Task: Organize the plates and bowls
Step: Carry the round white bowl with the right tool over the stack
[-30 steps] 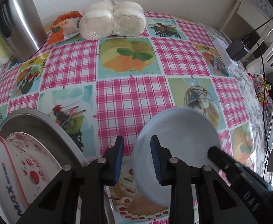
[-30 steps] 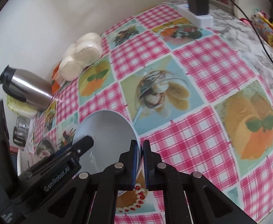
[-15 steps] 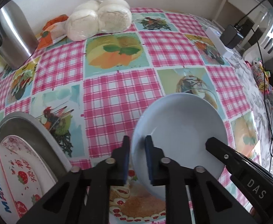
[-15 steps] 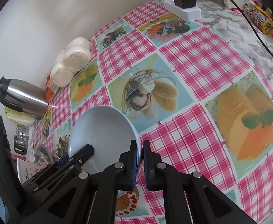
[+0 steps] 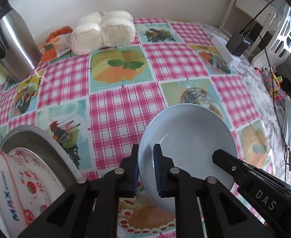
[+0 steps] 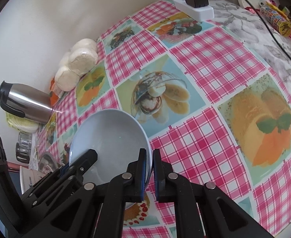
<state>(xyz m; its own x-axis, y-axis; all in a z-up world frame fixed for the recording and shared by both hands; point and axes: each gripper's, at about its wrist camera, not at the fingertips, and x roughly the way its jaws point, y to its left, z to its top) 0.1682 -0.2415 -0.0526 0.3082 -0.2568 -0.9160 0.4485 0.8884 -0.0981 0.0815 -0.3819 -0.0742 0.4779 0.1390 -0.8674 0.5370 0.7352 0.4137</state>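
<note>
A pale blue bowl (image 5: pixel 187 148) is held tilted just above the checked tablecloth (image 5: pixel 125 109), with a pair of tongs on each side of it. The left tongs (image 5: pixel 146 168) are clamped on its near left rim, one pad outside the wall and one inside. The right tongs (image 6: pixel 149 170) pinch the opposite rim in the same way, their pads closed tight against the thin edge. In the left camera's view the black arm of the right tongs reaches in over the bowl's lower right side; in the right camera's view the left tongs come in over its lower left.

To the left, at the table's edge, a metal dish (image 5: pixel 36 138) holds a white bowl with red strawberries (image 5: pixel 16 188), tipped on its side. Farther back near the wall stands a steel flask (image 5: pixel 12 45), with a bag of white buns (image 5: pixel 103 31) beside it and an orange packet (image 5: pixel 55 43) between them. On the far right a white power strip (image 5: pixel 225 49) lies on the cloth with a black charger (image 5: pixel 237 42) plugged into it, its cable running away towards the right.
</note>
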